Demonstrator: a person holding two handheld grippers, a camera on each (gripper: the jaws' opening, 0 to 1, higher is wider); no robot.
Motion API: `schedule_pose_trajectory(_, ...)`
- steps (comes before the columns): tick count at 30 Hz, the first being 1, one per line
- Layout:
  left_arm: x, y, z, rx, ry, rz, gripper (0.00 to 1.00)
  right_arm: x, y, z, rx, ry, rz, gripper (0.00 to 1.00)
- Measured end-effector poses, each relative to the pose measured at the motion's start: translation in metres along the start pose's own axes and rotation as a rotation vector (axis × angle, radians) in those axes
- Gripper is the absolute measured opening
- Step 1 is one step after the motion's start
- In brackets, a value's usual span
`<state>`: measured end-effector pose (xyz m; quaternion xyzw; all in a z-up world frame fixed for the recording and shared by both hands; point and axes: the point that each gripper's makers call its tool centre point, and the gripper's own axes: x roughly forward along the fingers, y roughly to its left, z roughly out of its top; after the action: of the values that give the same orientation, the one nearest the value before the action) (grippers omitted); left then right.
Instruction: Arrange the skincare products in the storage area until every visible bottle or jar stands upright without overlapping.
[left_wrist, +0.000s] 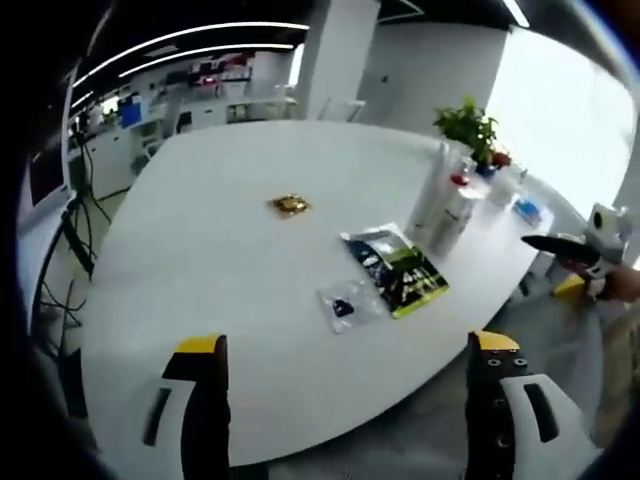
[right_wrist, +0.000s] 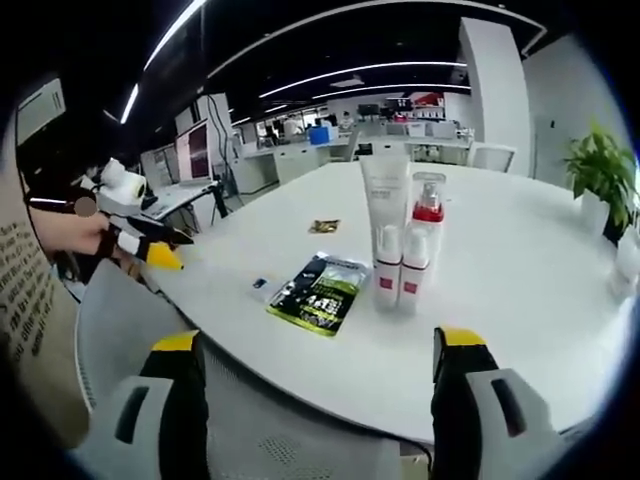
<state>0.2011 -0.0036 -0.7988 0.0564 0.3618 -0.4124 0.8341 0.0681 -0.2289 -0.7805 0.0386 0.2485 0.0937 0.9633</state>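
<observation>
Several skincare products stand upright in a tight cluster on the white table (right_wrist: 520, 260): a tall white tube (right_wrist: 385, 190), a pump bottle with a red collar (right_wrist: 428, 212) and two small white bottles with red labels (right_wrist: 387, 268). In the left gripper view the same cluster (left_wrist: 447, 205) stands at the table's far right. A black-and-green packet (right_wrist: 320, 290) (left_wrist: 396, 268) lies flat just in front of the bottles. My left gripper (left_wrist: 346, 345) is open, short of the table edge. My right gripper (right_wrist: 318, 340) is open too, nothing between its jaws, below the near edge.
A small clear sachet (left_wrist: 345, 305) and a gold wrapped item (left_wrist: 289, 205) lie on the table. A potted plant (right_wrist: 600, 165) stands at the far end. A grey chair (right_wrist: 110, 320) sits by the table edge. A hand holds the left gripper (right_wrist: 150, 248) at the left.
</observation>
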Motion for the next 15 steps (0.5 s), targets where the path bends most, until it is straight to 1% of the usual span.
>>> schedule_pose_trajectory(11, -0.0004, 0.0033, -0.0010, -0.014, 0.012, 0.011, 0.96, 0.0007, 0.0034, -0.0017, -0.008, 0.012, 0.012, 0.94)
schedule_pose_trajectory(15, 0.0040, 0.0036, 0.0019, -0.020, 0.014, 0.013, 0.96, 0.0008, 0.0038, -0.0021, -0.010, 0.013, 0.013, 0.94)
